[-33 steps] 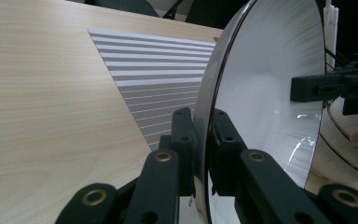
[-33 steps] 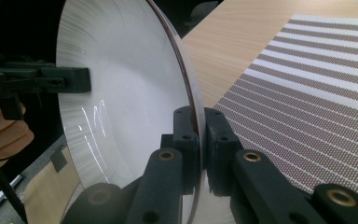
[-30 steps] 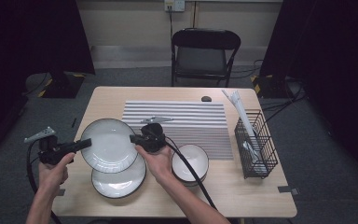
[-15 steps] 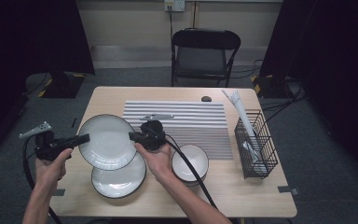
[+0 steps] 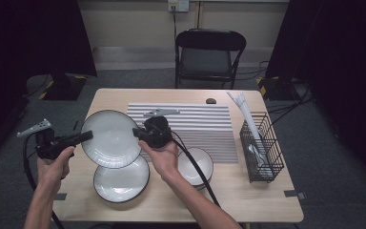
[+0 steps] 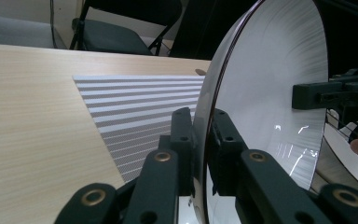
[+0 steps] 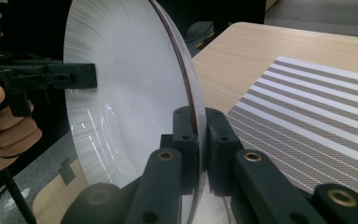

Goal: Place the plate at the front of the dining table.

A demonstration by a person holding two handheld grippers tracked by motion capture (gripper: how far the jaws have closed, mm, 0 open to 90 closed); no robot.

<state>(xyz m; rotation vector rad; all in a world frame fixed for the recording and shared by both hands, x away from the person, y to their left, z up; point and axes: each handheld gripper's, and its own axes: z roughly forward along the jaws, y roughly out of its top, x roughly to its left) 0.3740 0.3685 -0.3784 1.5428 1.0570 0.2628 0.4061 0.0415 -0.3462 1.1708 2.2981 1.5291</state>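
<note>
White plate (image 5: 110, 139) clamped by L tool (image 6: 200, 140), R tool (image 7: 196, 135).

Grey floor (image 5: 314, 138), black folding chair (image 5: 209, 52) behind the wooden table (image 5: 248, 200) — cream wall (image 5: 133, 24), dark curtains (image 5: 28, 38).

The lifted plate (image 5: 110, 139) hides the upper rim of the second plate (image 5: 121, 181). In the left gripper view the lifted plate's top edge runs off frame.
</note>
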